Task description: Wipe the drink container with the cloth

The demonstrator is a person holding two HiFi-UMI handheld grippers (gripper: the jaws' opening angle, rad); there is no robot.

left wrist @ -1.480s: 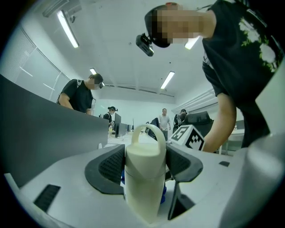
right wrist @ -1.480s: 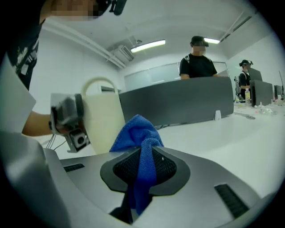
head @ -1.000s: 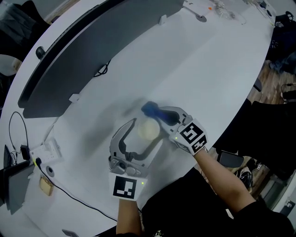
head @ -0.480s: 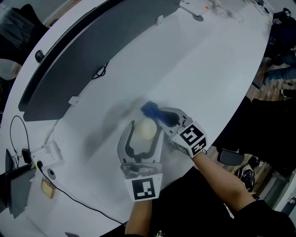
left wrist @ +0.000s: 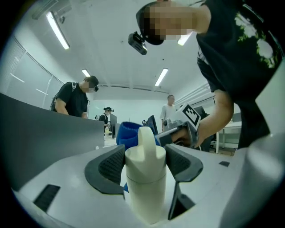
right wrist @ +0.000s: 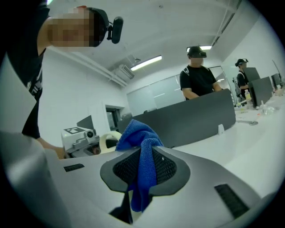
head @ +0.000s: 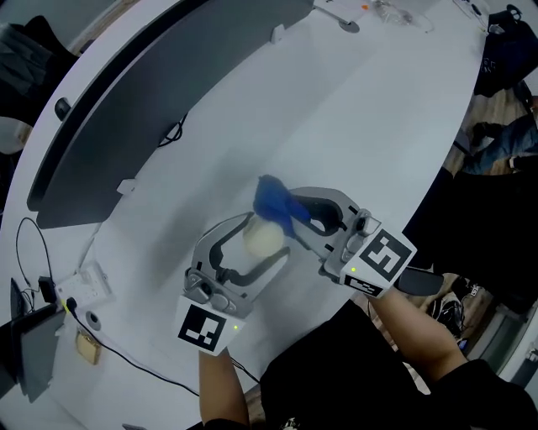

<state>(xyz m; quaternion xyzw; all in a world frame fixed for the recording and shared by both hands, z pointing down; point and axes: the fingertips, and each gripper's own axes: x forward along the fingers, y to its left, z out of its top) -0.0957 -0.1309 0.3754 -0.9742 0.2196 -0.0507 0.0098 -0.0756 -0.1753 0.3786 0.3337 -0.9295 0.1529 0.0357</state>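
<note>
A cream drink container [head: 263, 239] stands upright on the white table [head: 378, 126], between the jaws of my left gripper [head: 262, 241]. In the left gripper view the container [left wrist: 144, 182] fills the gap, and the pads [left wrist: 111, 167] press on its cap from both sides. These jaws have just been closing a little around it. My right gripper [head: 291, 215] is shut on a blue cloth [head: 273, 200], which it holds above and just behind the container's top. The cloth [right wrist: 141, 169] hangs bunched between the right gripper's pads, with the container [right wrist: 109, 141] behind it.
A long dark grey partition [head: 151, 92] runs along the table's far left side, with a cable beside it. A power strip [head: 84, 285] and wires lie at the near left. Small items [head: 378, 10] sit at the far end. Other people stand in the background.
My right gripper has risen with the blue cloth and now looks larger and closer. The left hand swung its rear end right, then back left, with the container still between the jaws.
</note>
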